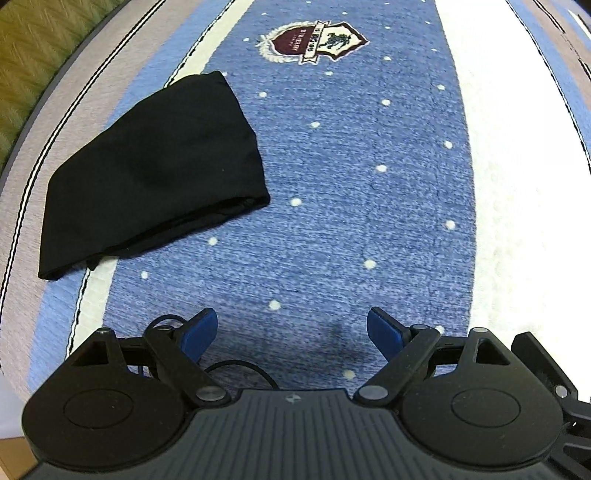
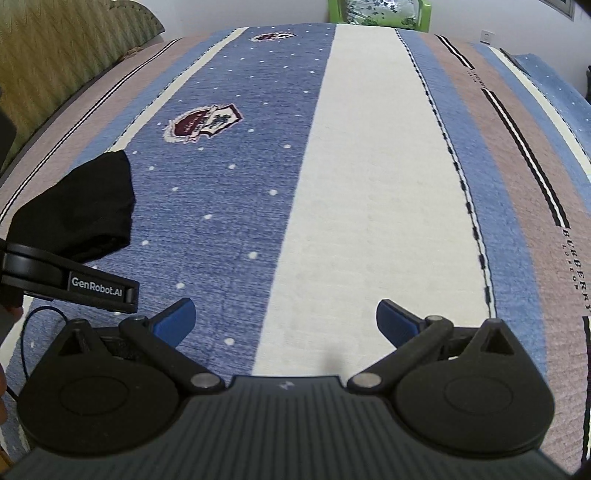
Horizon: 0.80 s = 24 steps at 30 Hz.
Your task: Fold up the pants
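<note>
The black pants [image 1: 151,173] lie folded into a compact bundle on the striped bedspread, up and left of my left gripper [image 1: 291,325]. That gripper is open and empty, held above the blue dotted stripe, apart from the pants. In the right wrist view the pants [image 2: 81,210] show at the left edge, partly hidden behind the left gripper's body [image 2: 70,280]. My right gripper [image 2: 286,317] is open and empty above the blue and cream stripes, well to the right of the pants.
The bedspread [image 2: 369,184] has blue, cream and brown stripes with crests [image 1: 314,42]. A green-patterned sofa back [image 2: 66,48] runs along the left. A green item [image 2: 380,11] stands past the bed's far end by the wall.
</note>
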{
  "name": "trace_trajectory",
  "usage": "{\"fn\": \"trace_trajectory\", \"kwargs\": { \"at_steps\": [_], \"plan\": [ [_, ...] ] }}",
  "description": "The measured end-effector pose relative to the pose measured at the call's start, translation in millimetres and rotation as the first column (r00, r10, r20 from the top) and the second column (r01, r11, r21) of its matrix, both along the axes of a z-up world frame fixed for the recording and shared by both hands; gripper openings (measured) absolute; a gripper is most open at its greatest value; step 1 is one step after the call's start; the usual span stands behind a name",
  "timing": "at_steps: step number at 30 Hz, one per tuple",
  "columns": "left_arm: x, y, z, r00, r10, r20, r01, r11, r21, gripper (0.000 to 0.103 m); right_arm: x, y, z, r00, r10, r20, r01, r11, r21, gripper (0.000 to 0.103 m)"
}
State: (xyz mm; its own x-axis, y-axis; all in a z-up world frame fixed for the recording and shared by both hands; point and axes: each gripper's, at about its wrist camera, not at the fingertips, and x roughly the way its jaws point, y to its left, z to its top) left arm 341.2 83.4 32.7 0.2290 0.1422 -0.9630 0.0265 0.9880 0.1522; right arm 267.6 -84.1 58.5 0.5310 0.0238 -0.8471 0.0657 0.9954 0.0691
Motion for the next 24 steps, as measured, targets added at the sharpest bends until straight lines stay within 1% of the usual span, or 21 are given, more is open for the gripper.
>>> {"fn": "trace_trajectory", "kwargs": {
  "at_steps": [8, 13, 17, 24],
  "plan": [
    [-3.8, -13.9, -13.4, 0.999, -0.010, -0.031, 0.011, 1.000, 0.011, 0.088, -7.5, -17.5, -13.6, 0.999, -0.036, -0.022, 0.036, 0.999, -0.001, 0.103],
    [-4.7, -24.9, -14.0, 0.999, -0.041, -0.025, 0.042, 0.999, 0.032, 0.088, -7.7, -23.5, -16.1, 0.999, -0.041, -0.024, 0.041, 0.999, 0.006, 0.103],
    [-4.8, -31.9, -13.2, 0.998, -0.054, -0.031, 0.054, 0.998, 0.021, 0.088, -8.4, -28.4, -15.4, 0.999, -0.045, -0.022, 0.045, 0.999, 0.015, 0.103],
    [-8.0, -38.0, -14.5, 0.999, -0.034, -0.035, 0.035, 0.999, 0.013, 0.088, -10.1, -36.0, -15.3, 0.999, -0.036, -0.016, 0.036, 0.999, 0.025, 0.103]
  ]
}}
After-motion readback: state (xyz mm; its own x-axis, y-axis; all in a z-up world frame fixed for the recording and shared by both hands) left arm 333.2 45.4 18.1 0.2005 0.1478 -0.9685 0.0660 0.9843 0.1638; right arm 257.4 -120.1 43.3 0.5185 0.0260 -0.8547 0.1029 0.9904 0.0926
